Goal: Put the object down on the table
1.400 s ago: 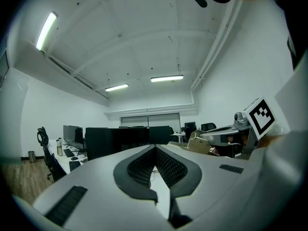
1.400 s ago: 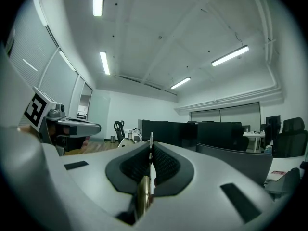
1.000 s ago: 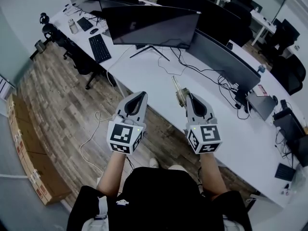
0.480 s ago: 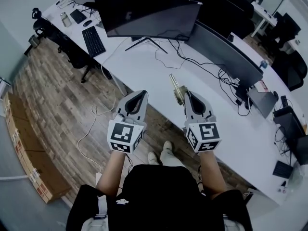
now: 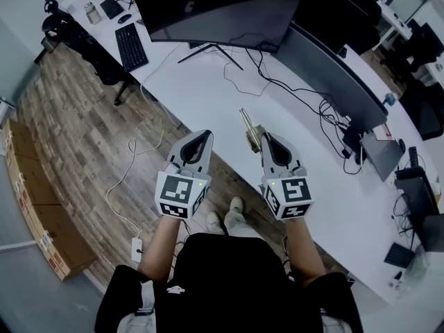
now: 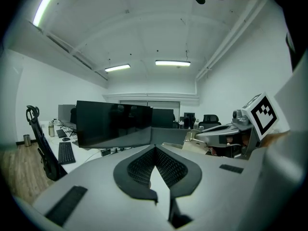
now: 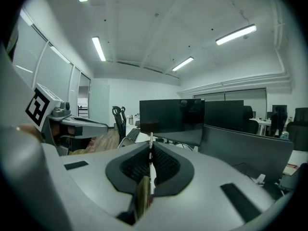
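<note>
Head view: over the near edge of the white office table (image 5: pixel 208 99), the right gripper (image 5: pixel 261 134) carries a slim brass-coloured object (image 5: pixel 248 129) that juts toward 11 o'clock. The left gripper (image 5: pixel 206 137) is level with it at 9 o'clock.

Left gripper view: its jaws meet tip to tip, with nothing between them.

Right gripper view: its jaws pinch the object edge-on; it is seemingly a flat metal strip.

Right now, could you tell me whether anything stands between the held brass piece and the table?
Nothing visible does. The brass piece, shut in the right tool, is above bare table near its edge; the cables lie farther back.
</note>
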Demonstrator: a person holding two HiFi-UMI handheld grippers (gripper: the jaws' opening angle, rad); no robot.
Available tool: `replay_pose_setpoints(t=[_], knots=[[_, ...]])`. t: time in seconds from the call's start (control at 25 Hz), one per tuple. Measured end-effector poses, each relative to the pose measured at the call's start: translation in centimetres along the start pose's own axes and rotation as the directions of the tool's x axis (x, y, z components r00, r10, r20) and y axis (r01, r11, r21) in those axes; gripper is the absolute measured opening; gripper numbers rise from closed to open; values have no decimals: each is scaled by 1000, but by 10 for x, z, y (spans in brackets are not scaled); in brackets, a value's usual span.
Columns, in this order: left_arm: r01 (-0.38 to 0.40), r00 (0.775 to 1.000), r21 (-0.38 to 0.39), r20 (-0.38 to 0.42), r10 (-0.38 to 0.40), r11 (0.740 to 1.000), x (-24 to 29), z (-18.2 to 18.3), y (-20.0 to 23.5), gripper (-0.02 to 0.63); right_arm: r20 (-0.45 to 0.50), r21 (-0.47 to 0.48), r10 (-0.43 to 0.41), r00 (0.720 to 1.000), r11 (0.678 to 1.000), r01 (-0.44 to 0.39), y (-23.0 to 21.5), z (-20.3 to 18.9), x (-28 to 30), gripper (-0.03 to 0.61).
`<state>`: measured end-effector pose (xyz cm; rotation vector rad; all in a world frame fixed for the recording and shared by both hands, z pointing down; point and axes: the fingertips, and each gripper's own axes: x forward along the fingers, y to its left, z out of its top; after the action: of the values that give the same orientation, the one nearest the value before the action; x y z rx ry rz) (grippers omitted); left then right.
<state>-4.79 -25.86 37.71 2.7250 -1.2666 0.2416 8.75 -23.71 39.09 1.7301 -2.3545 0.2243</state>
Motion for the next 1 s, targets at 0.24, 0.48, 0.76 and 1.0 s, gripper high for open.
replay_pose_setpoints(t=[0.24,0.48,0.76,1.0], knots=[[-37,998,-45,-56,35,998,19,-28,6,12,-87,6,47,995,999,-47,-10,-36,27,25],[-80,989,-80,-130,69,994,30,-67,12,12,-190,6,105,976,994,-105,-11,-86,50,25],[-107,978,-109,-188,85,988,36,-101,15,12,-313,10,156,937,987,-161,-9,-147,72,25],[-111,970,-123,-229,81,986,40,-125,13,12,-381,-39,165,910,980,-194,-13,-189,94,25]])
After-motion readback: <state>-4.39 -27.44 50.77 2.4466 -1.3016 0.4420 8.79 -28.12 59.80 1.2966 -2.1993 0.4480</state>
